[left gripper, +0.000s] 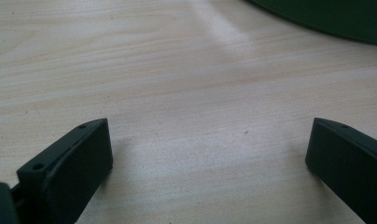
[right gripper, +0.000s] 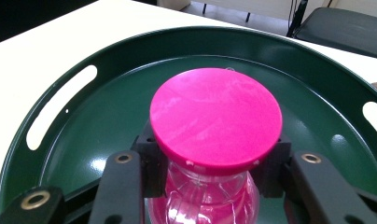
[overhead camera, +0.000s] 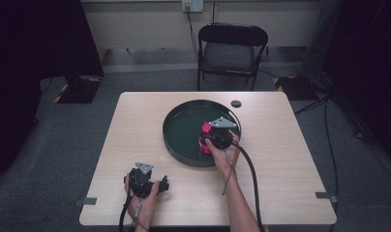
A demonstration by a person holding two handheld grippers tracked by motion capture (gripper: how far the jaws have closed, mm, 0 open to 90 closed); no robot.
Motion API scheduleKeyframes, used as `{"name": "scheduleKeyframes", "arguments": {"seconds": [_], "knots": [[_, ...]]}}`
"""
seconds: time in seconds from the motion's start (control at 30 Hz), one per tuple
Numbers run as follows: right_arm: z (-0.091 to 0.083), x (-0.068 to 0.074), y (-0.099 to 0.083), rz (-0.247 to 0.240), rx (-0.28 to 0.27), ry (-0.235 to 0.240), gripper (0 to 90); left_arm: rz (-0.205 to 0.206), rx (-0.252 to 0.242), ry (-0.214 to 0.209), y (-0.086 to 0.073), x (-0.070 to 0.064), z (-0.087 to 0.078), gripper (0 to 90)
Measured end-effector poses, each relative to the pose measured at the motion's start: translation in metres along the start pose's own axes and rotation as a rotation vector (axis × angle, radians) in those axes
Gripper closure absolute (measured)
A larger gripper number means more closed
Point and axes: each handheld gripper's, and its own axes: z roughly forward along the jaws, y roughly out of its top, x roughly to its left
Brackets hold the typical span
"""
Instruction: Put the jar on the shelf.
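Left gripper [overhead camera: 160,185] sits near the front edge of the table [overhead camera: 135,125], resting low on the wood, jaws spread wide with bare tabletop between them. Nothing held, nothing touched by the fingers [left gripper: 79,163]. In the left gripper view the dark rim of the tray [left gripper: 336,21] crosses the top right corner, well apart from the jaws. Open wood all around that gripper, left and ahead.

Round green tray [overhead camera: 184,130] lies on the table's centre-right, its near rim towards the person. Right gripper [overhead camera: 206,140] is over the tray's near-right part, clamped on the neck of a clear bottle [right gripper: 205,196] with a pink cap [right gripper: 216,116]. Fingers [right gripper: 151,161] press in from both sides just under the cap. Bottle stands upright; whether its base touches the tray floor I cannot tell. Pink colour shows inside the bottle below the neck.

Tray has cut-out handle slots [right gripper: 60,105] in the wall on either side. Tray floor is free behind and left of the bottle. Small dark disc [overhead camera: 236,103] lies on the table just beyond the tray's far-right rim. Black folding chair [overhead camera: 231,50] stands past the table's far edge.
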Motion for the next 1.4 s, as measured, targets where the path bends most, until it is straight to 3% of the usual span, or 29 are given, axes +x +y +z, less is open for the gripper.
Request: {"name": "scheduleKeyframes", "arguments": {"seconds": [0.13,0.23,0.4,0.7,0.83,1.03,1.4], "knots": [[-0.001,-0.001,-0.001,0.001,0.003,0.004,53.8,0.0,0.0,0.0,0.0,0.0,0.0,0.0],[-0.002,-0.002,0.0,0.028,0.0,0.026,50.2,0.0,0.0,0.0,0.0,0.0,0.0,0.0],[-0.003,-0.002,0.002,0.031,0.001,0.016,45.5,0.0,0.0,0.0,0.0,0.0,0.0,0.0],[-0.001,-0.005,0.003,0.062,0.027,-0.002,12.4,0.0,0.0,0.0,0.0,0.0,0.0,0.0],[-0.001,-0.004,0.003,0.066,0.03,-0.028,1.8,0.0,0.0,0.0,0.0,0.0,0.0,0.0],[-0.003,-0.002,0.003,0.06,0.031,-0.063,0.2,0.0,0.0,0.0,0.0,0.0,0.0,0.0],[-0.018,0.001,0.005,0.089,-0.014,-0.056,0.3,0.0,0.0,0.0,0.0,0.0,0.0,0.0]]}}
